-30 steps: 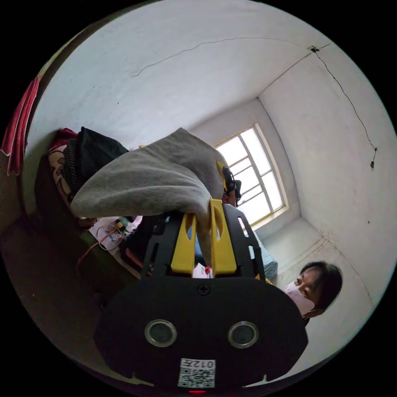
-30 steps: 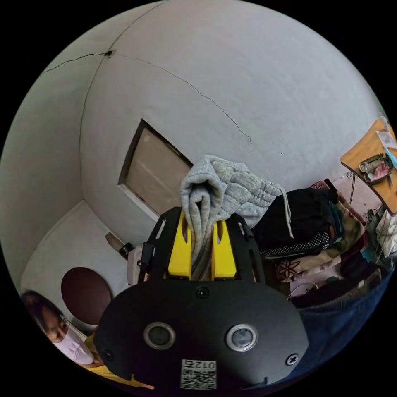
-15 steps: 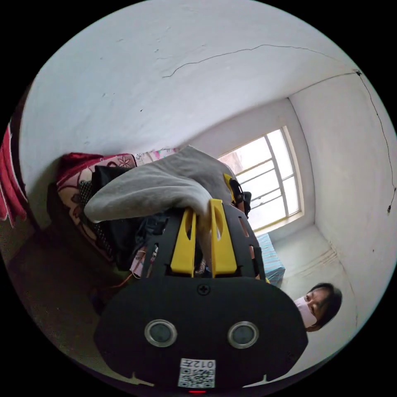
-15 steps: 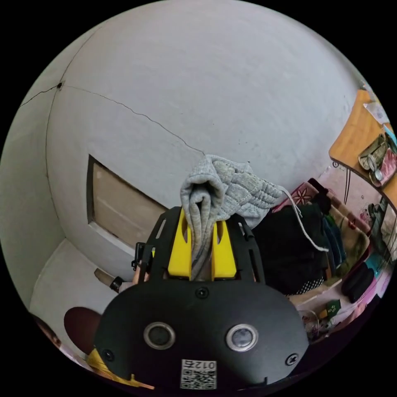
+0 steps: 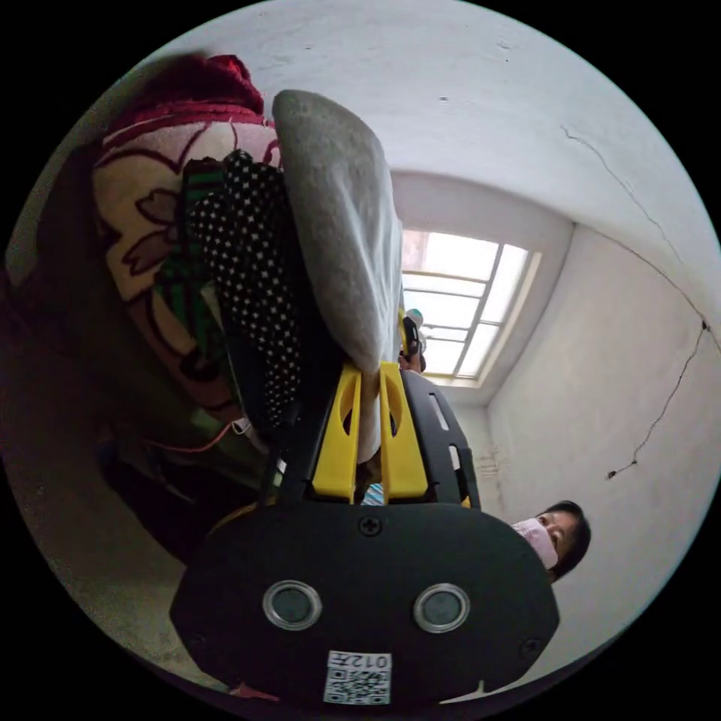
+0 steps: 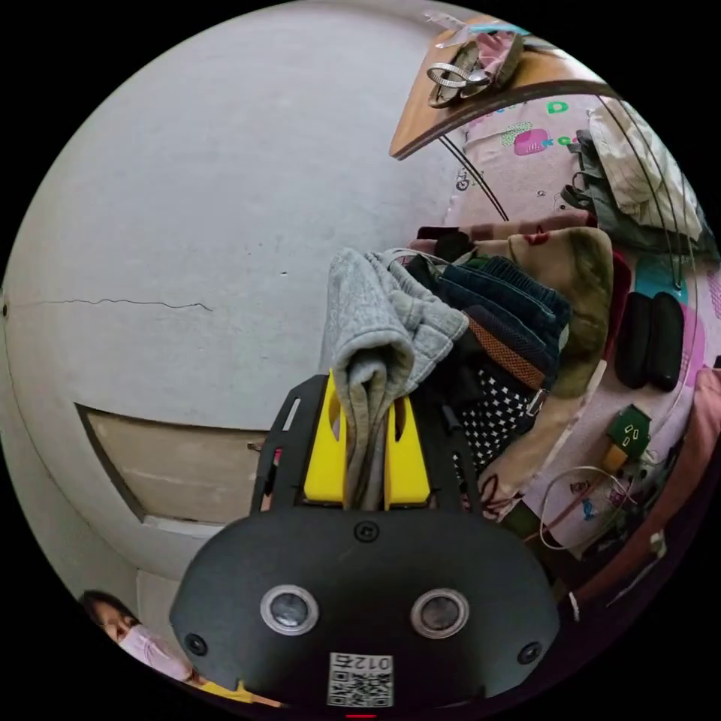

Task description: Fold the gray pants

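Left gripper (image 5: pixel 368 409) clamps gray pants (image 5: pixel 338 225); right gripper (image 6: pixel 368 435) pinches bunched waistband (image 6: pixel 387 330), likely lifting them clear to fold.

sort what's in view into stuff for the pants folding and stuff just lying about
For the job:
gray pants, clamped in both
left claw
right claw

Lying about:
stack of folded clothes
floral blanket
small wooden table
two black cases
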{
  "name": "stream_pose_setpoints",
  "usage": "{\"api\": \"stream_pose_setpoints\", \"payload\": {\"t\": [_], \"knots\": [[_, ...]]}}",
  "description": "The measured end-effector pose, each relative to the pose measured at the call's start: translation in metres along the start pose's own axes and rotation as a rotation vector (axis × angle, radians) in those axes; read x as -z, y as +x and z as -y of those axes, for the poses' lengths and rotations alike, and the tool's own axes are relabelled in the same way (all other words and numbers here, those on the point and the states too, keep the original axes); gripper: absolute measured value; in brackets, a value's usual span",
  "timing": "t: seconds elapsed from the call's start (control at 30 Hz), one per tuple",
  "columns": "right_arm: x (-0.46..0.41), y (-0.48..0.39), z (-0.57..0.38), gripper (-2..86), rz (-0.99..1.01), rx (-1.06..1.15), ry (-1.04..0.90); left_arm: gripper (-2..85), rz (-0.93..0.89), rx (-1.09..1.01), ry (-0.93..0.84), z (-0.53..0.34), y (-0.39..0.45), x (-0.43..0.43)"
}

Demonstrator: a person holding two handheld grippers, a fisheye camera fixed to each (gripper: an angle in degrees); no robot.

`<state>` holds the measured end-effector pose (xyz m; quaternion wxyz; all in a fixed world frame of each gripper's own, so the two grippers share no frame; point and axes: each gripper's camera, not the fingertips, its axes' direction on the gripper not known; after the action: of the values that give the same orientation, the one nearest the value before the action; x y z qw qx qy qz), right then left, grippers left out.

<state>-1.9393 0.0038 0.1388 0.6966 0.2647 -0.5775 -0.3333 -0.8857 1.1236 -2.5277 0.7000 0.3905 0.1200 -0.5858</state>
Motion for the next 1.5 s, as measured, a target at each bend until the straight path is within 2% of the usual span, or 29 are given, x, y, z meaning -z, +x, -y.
{"api": "stream_pose_setpoints", "payload": {"t": [0.1, 0.23, 0.33, 0.4, 0.47, 0.57, 0.63, 0.73, 0.8, 0.9, 1.07, 1.13, 1.2, 1.3, 1.4, 1.5], "knots": [[-0.005, -0.021, -0.003, 6.2, -0.056, 0.05, 0.015, 4.7, 0.049, -0.064, -0.029, 0.016, 0.014, 0.005], [-0.005, -0.058, -0.021, 6.2, -0.05, 0.23, 0.096, 4.3, 0.19, -0.22, -0.037, 0.038, 0.064, 0.015], [-0.02, -0.019, -0.03, 6.5, -0.045, -0.009, 0.088, 3.9, 0.233, -0.129, -0.087, 0.044, 0.036, 0.011], [-0.023, 0.0, -0.037, 6.9, 0.053, -0.078, 0.12, 3.5, 0.192, -0.061, -0.089, 0.038, 0.007, 0.011], [-0.024, -0.002, -0.045, 7.3, 0.095, -0.07, 0.134, 3.1, 0.094, -0.067, -0.02, 0.026, -0.007, 0.019], [-0.021, -0.014, -0.048, 7.7, 0.084, -0.095, 0.114, 2.3, 0.117, -0.136, 0.124, -0.003, 0.001, 0.038], [-0.018, -0.023, -0.053, 8.0, 0.065, -0.107, 0.118, 1.7, 0.274, -0.213, 0.333, -0.036, 0.034, 0.048], [-0.01, -0.035, -0.069, 8.5, 0.044, -0.14, 0.122, 1.1, 0.529, -0.424, 0.436, -0.064, 0.106, 0.018], [0.002, -0.043, -0.08, 8.7, 0.018, -0.155, 0.145, 0.8, 0.617, -0.555, 0.397, -0.069, 0.142, -0.02], [0.026, -0.067, -0.103, 8.5, -0.062, -0.163, 0.222, 0.7, 0.679, -0.664, 0.22, -0.059, 0.168, -0.093], [0.05, -0.161, -0.146, 4.6, -0.323, 0.16, 0.385, 0.6, 0.742, -0.64, -0.028, -0.045, 0.158, -0.194], [0.042, -0.182, -0.152, 3.3, -0.309, 0.242, 0.35, 0.5, 0.791, -0.616, -0.083, -0.049, 0.146, -0.23], [0.028, -0.191, -0.153, 2.5, -0.297, 0.254, 0.272, 0.5, 0.8, -0.591, -0.117, -0.056, 0.137, -0.25], [0.002, -0.185, -0.152, 1.6, -0.384, 0.17, 0.131, 0.4, 0.766, -0.571, -0.113, -0.078, 0.13, -0.267], [0.018, -0.191, -0.169, 1.1, -0.291, 0.132, 0.167, 0.4, 0.748, -0.554, -0.107, -0.106, 0.128, -0.282], [0.055, -0.232, -0.205, 0.9, -0.269, 0.194, 0.256, 0.4, 0.766, -0.563, -0.077, -0.144, 0.138, -0.297]]}}
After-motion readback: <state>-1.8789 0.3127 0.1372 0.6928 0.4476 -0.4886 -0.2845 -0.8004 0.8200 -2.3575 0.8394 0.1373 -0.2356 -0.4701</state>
